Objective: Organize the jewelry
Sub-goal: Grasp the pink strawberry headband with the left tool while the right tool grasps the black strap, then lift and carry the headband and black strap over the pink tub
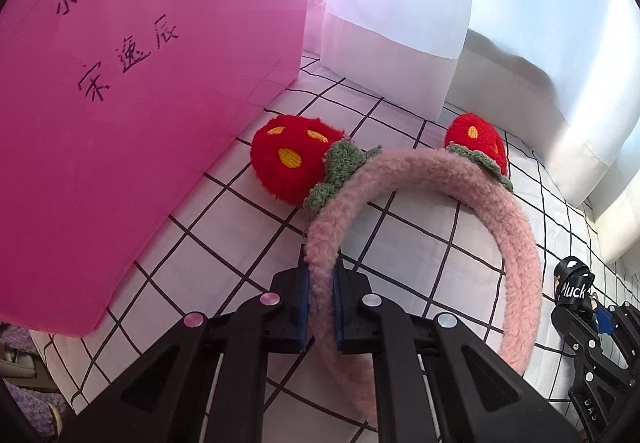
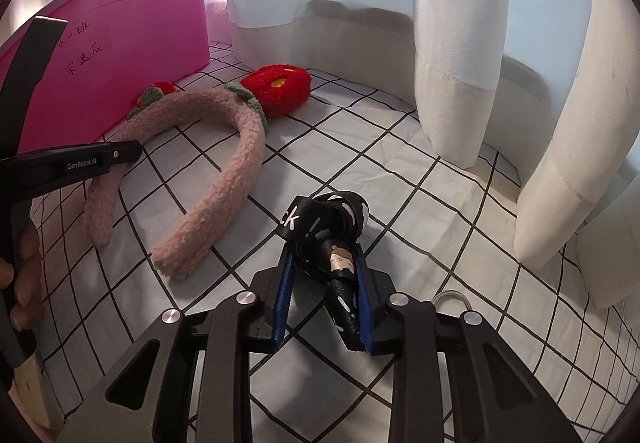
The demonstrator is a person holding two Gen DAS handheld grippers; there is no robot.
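- Because both grippers sit low and tilted down over the checked cloth (image 2: 400,171), each has its own piece within reach at once: the left gripper (image 1: 320,283) on the headband (image 1: 420,179), the right gripper (image 2: 324,275) on the black strap (image 2: 324,219).
- The headband lies flat on the cloth just beside the pink bin (image 1: 140,103), its two red strawberries (image 1: 292,159) at the far side of the arch; that nearness suggests the bin is where it is meant to go, though this is only a judgement.
- One leg of the headband runs straight between the left fingers (image 1: 304,295), whose blue pads press the plush from both sides: a narrow, closed hold on the band near its end, the arch curving away to the right.
- Held by one leg, the band will likely swing and droop when lifted.
- The strap, printed with white letters, is a folded bundle; its lower part lies between the right fingers (image 2: 284,283), which are closed on it, while the looped top sticks out past the tips.
- From the right wrist view the left gripper's body and the hand (image 2: 24,275) holding it show at the left edge.
- White curtains (image 2: 452,63) hang behind the cloth.
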